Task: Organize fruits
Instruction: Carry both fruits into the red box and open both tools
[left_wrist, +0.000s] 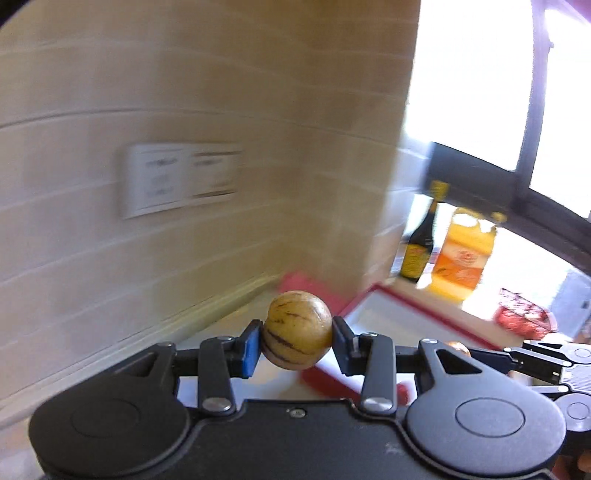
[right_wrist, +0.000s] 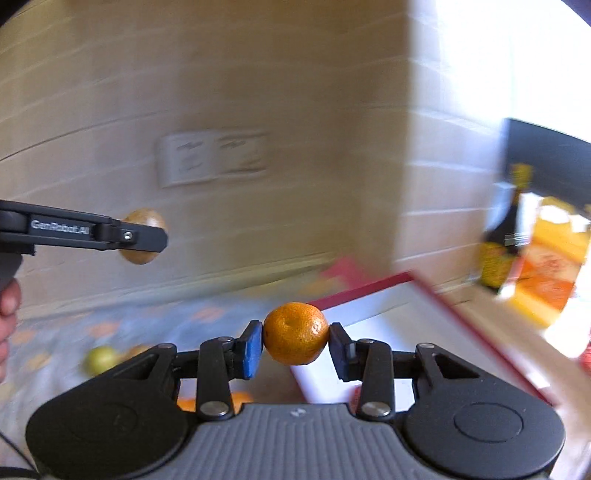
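Observation:
My left gripper (left_wrist: 297, 341) is shut on a round tan fruit with dark purple streaks (left_wrist: 298, 328), held in the air above the counter. The same fruit (right_wrist: 142, 236) and left gripper show at the left of the right wrist view. My right gripper (right_wrist: 296, 341) is shut on a small orange mandarin (right_wrist: 296, 332), held above the counter near a white tray with a red rim (right_wrist: 391, 314). That tray (left_wrist: 399, 317) lies ahead and right of the left gripper. The right gripper's tip (left_wrist: 546, 358) shows at the right edge of the left wrist view.
A green fruit (right_wrist: 100, 359) and orange fruits (right_wrist: 236, 398) lie on the patterned counter at lower left. A dark bottle (left_wrist: 419, 243) and an orange jug (left_wrist: 461, 254) stand by the window. A red packet (left_wrist: 522, 314) lies at right. A tiled wall with sockets (left_wrist: 177, 179) is behind.

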